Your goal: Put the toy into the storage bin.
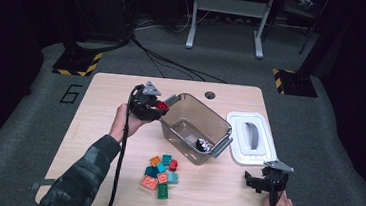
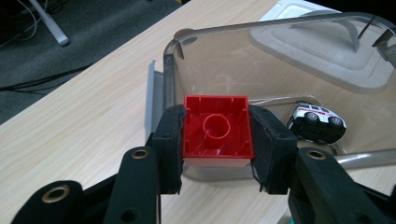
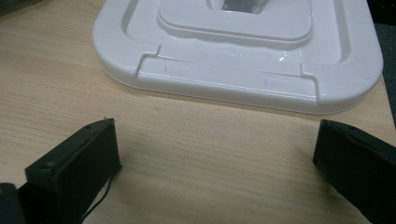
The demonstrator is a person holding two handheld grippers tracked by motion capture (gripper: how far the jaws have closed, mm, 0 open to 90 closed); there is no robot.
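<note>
- Left gripper [image 2: 217,140] is clamping a red brick [image 2: 217,132] at frame centre, its hollow underside facing the camera, squarish, over the bin [image 2: 280,60] rim.
- Right gripper [image 3: 215,163] is sitting wide open, holding nothing, below the lid [image 3: 233,70].

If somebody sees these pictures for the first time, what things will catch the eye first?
First, the red block clamped between the left gripper jaws, its hollow underside to the camera, at the near rim of the clear bin. A toy car lies inside the bin. The white lid rests to its right, and a pile of colourful blocks lies in front.
</note>
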